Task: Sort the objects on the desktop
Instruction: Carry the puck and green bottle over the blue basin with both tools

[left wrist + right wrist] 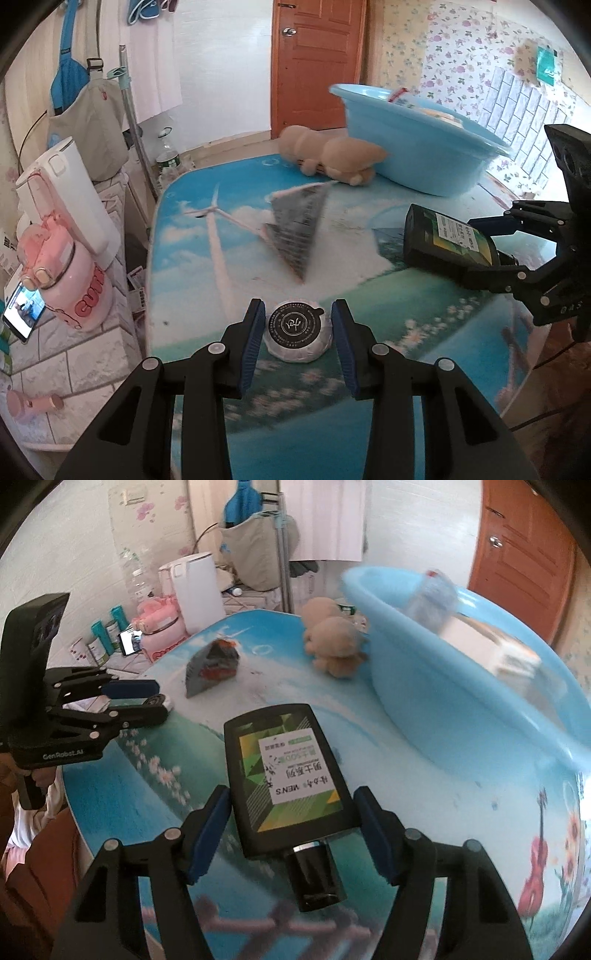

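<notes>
My left gripper (298, 325) is shut on a round white wrapped puck with a black label (297, 334), held just over the near part of the printed table (207, 295). The same gripper (160, 700) appears at the left of the right wrist view. My right gripper (291, 797) is shut on a flat black bottle with a green label (288, 775), cap toward the camera. From the left wrist view that bottle (447, 236) hangs in the right gripper (480, 251) at the right edge. A light blue basin (461, 709) stands behind it.
The basin (413, 147) at the back right holds several packets. A tan plush toy (332, 155) lies against it, and a grey foil packet (295, 229) lies mid-table. A white kettle (70, 192), a pink appliance (70, 288) and a phone (24, 314) sit on the left shelf.
</notes>
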Demonstrator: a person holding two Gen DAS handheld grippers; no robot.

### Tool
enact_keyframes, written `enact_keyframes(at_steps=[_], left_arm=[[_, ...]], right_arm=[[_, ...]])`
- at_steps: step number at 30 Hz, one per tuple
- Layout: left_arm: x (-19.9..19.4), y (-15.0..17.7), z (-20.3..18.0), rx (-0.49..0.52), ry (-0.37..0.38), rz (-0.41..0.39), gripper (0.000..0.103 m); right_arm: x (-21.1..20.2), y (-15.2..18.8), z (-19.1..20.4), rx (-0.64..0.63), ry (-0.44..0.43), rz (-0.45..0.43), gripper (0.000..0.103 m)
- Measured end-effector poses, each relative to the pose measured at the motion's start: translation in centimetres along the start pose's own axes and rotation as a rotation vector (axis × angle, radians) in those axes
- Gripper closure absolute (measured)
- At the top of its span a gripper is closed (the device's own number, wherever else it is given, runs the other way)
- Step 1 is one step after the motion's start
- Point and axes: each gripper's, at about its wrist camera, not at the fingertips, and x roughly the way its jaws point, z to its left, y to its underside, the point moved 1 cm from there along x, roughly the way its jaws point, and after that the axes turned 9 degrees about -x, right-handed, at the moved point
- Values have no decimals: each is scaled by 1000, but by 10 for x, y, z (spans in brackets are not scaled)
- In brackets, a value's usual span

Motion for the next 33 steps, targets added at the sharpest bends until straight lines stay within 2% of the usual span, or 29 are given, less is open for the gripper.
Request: enact_keyframes(at_steps=[11,18,24,33], left_arm=[[-3,10,-48,41,35,10,67],[-1,6,-67,59,49,9,67],[0,13,-73,57,35,19,67],[2,16,-74,63,23,12,65]], right_arm=[[-24,35,-31,131,112,18,36],[-40,58,-48,183,143,11,36],[-51,74,-64,229,188,8,36],[-52,75,-59,217,187,7,35]])
